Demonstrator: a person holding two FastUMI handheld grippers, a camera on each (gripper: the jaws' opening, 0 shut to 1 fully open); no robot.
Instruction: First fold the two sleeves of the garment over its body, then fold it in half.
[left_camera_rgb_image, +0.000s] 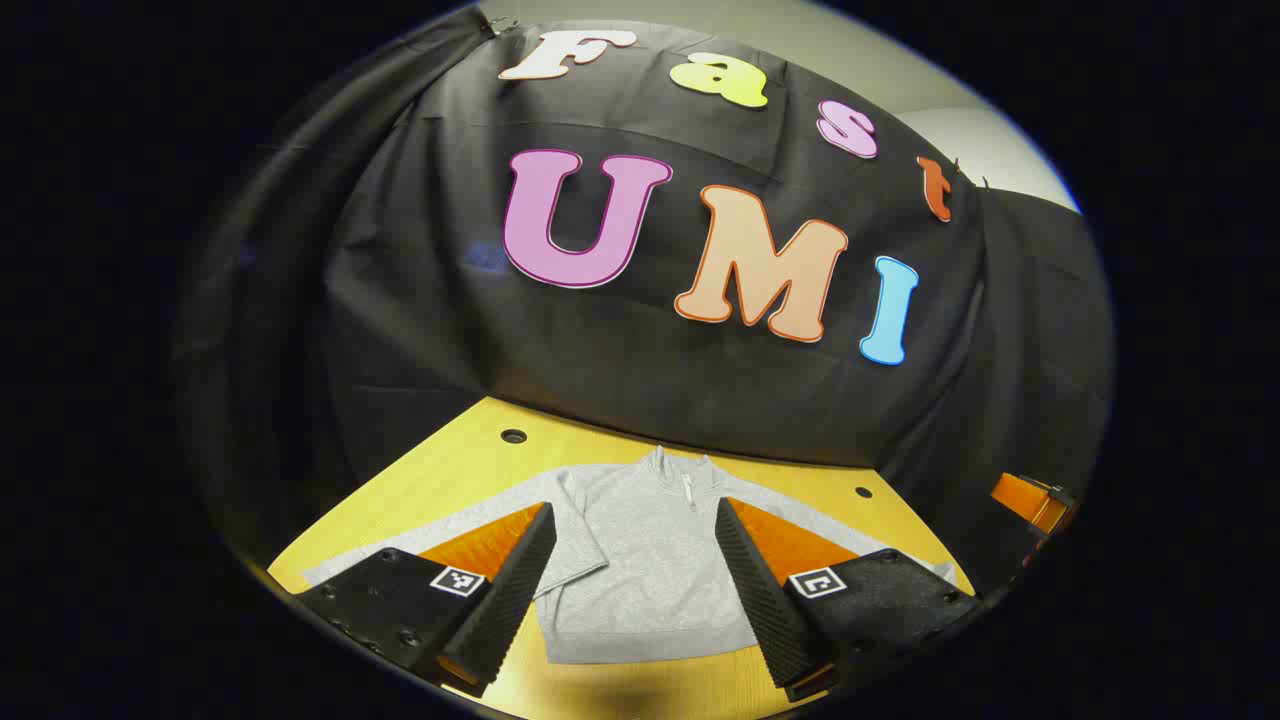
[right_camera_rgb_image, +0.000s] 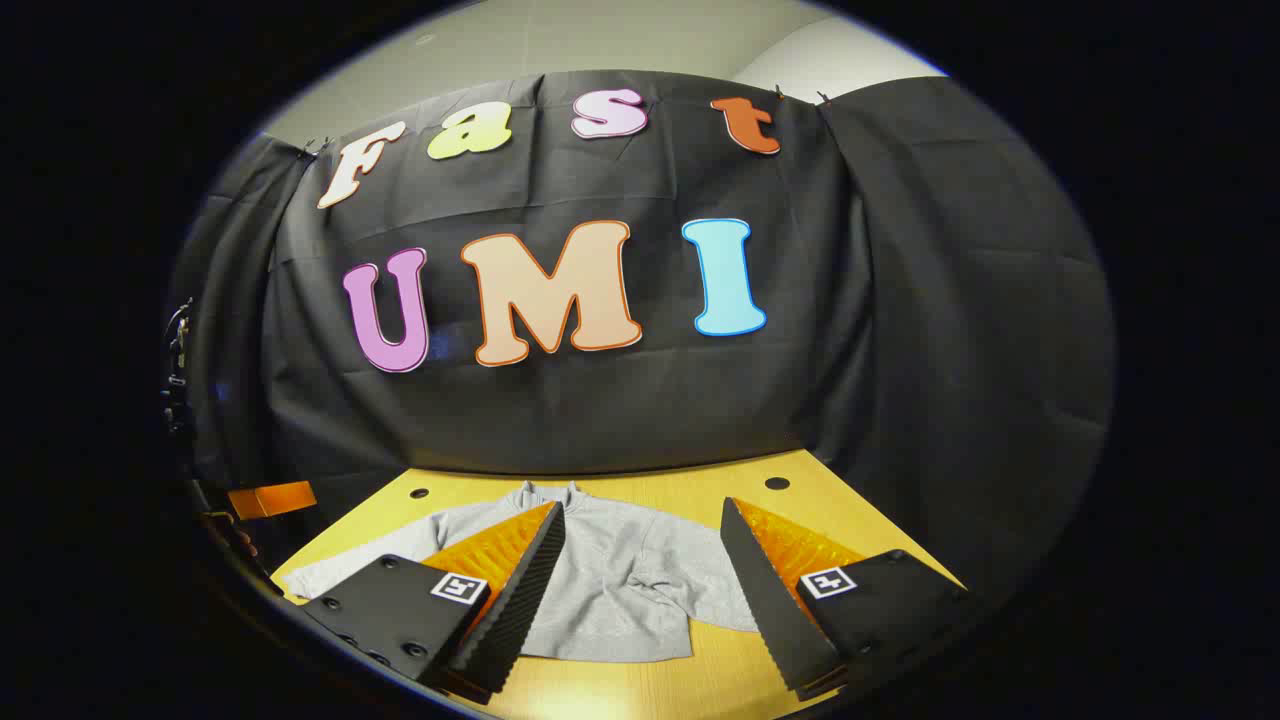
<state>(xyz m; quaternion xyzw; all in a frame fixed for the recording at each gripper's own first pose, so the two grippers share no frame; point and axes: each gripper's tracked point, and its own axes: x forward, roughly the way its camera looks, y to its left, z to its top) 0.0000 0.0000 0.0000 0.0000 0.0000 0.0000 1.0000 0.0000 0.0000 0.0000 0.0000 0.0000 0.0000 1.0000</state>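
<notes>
A grey zip-collar sweater (left_camera_rgb_image: 640, 570) lies flat on the yellow table (left_camera_rgb_image: 460, 460), collar toward the black cloth wall. In the left gripper view one sleeve (left_camera_rgb_image: 440, 525) stretches out left and the other sleeve (left_camera_rgb_image: 930, 570) runs right behind the finger. My left gripper (left_camera_rgb_image: 635, 508) hovers open above the sweater's chest, holding nothing. In the right gripper view the sweater (right_camera_rgb_image: 610, 590) sits centre-left, one sleeve (right_camera_rgb_image: 330, 570) spread left and creased fabric (right_camera_rgb_image: 690, 585) by the right finger. My right gripper (right_camera_rgb_image: 643, 508) is open and holds nothing.
Round holes (left_camera_rgb_image: 513, 436) (left_camera_rgb_image: 863, 492) mark the table's far side. The right gripper's orange part (left_camera_rgb_image: 1030, 500) shows at the table's right edge. The left gripper's orange part (right_camera_rgb_image: 270, 497) shows at the table's left edge in the right gripper view. Bare table (right_camera_rgb_image: 680, 490) lies behind the collar.
</notes>
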